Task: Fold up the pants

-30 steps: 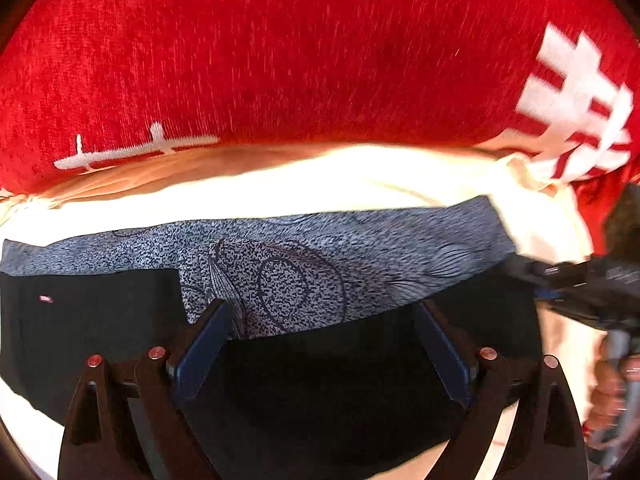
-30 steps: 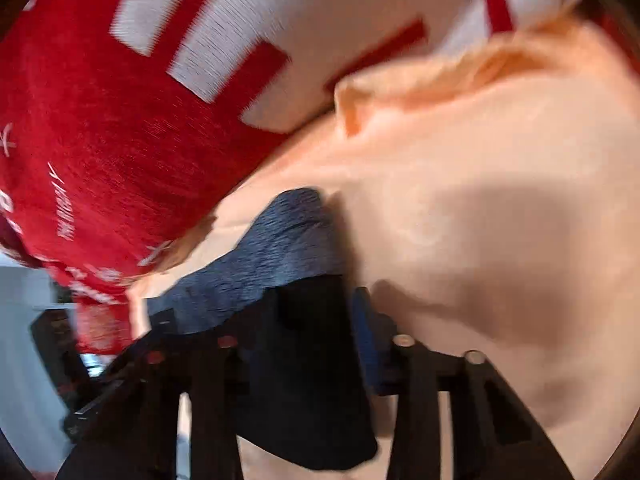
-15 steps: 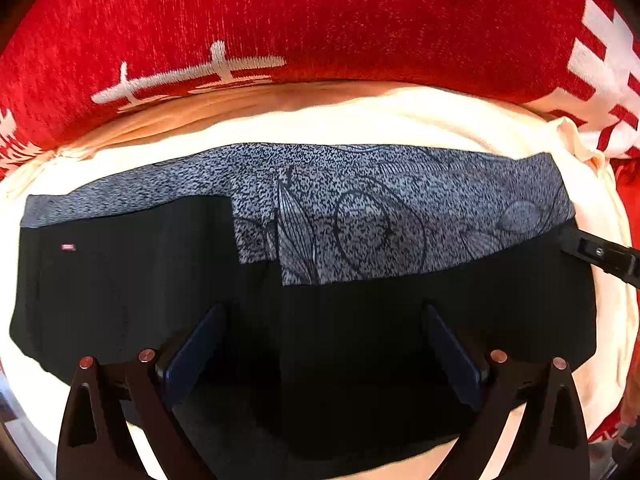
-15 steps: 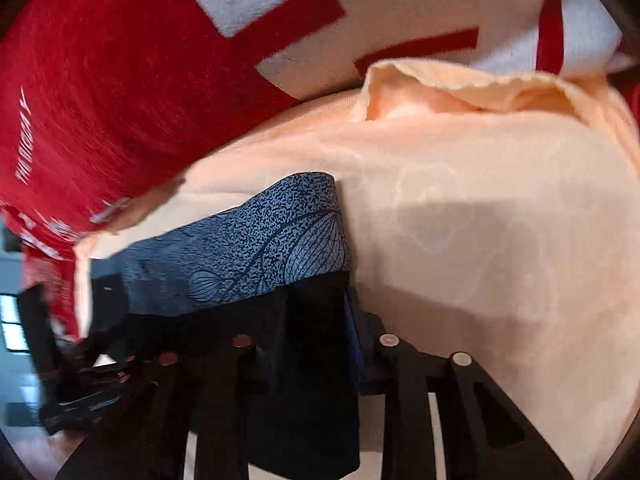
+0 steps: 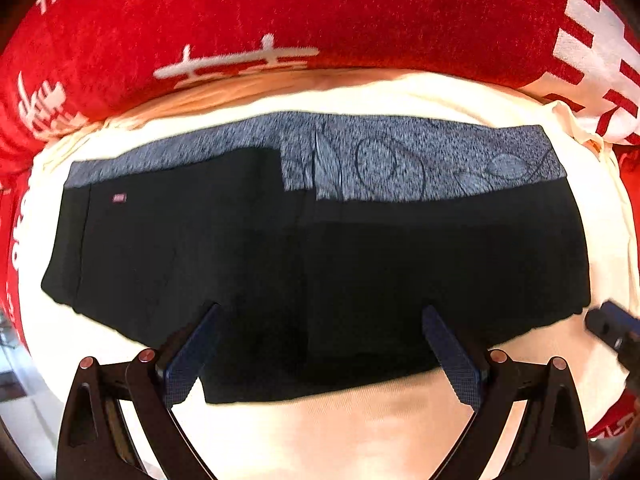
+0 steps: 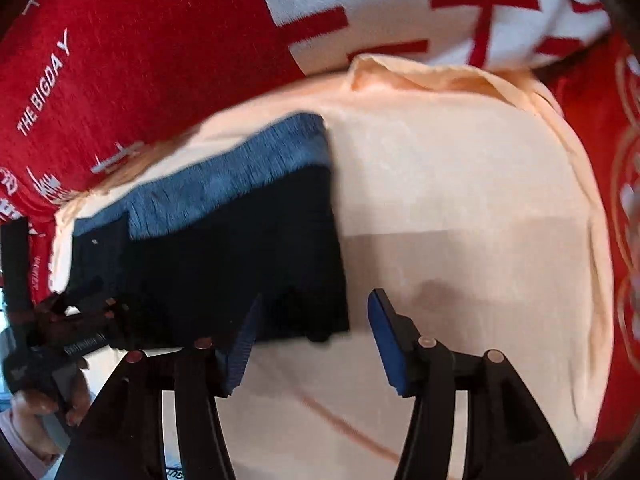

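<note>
The black pants [image 5: 320, 264] lie folded flat on a cream cloth [image 5: 360, 432], with a grey patterned waistband [image 5: 400, 160] along the far edge. My left gripper [image 5: 320, 320] is open and empty, its jaws spread wide just above the near edge of the pants. My right gripper [image 6: 316, 312] is open and empty at the right end of the pants [image 6: 240, 264]; its left finger [image 6: 244, 340] overlaps the fabric's corner. The right gripper's tip shows in the left wrist view [image 5: 612, 328], and the left gripper in the right wrist view [image 6: 72, 332].
A red blanket with white lettering [image 5: 280, 12] is bunched along the far side and around the cream cloth. In the right wrist view it [image 6: 160, 40] fills the top and right edge, beyond the bare cream cloth [image 6: 460, 200].
Both grippers pulled back toward me. The right gripper, shut on the pants' right end before, has opened and let go. The folded pants now lie flat and fully visible.
</note>
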Tool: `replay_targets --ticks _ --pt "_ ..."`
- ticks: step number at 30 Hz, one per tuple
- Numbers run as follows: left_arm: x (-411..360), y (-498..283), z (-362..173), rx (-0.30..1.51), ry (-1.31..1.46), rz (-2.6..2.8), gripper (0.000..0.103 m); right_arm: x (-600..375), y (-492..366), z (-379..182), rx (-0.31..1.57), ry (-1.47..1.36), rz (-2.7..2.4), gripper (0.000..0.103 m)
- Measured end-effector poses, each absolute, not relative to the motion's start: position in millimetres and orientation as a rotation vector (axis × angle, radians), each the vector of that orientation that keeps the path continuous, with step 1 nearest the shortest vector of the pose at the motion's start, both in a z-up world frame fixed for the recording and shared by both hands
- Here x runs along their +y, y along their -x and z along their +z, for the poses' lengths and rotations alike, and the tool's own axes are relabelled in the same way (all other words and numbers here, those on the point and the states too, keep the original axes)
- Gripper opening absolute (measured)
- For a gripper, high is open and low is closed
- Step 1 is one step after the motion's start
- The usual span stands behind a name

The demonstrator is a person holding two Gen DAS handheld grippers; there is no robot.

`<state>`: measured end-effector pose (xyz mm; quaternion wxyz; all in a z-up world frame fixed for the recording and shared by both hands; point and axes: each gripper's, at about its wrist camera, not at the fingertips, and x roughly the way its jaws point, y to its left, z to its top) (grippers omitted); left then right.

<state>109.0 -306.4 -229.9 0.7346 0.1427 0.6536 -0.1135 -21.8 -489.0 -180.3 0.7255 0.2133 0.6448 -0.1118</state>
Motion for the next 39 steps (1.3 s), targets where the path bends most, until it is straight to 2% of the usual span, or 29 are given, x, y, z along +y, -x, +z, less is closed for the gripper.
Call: replay_targets --ticks 12,20,27,39 --pt "-310 -75 -221 1.471 -0.293 -0.203 0.100 -467 58 -183 1.486 -0.523 -0.217 0.065" --pt "-279 -78 -233 1.477 -0.280 -0.220 0.100 -443 56 -184 1.506 -0.480 -0.221 0.066" --pt "-210 -101 -231 1.485 -0.259 -0.228 0.100 -398 39 -178 1.487 -0.455 -0.270 0.066" --pt "-48 -146 -223 1.481 -0.108 -0.039 0.100 -242 -22 -175 1.524 -0.334 -0.110 0.066"
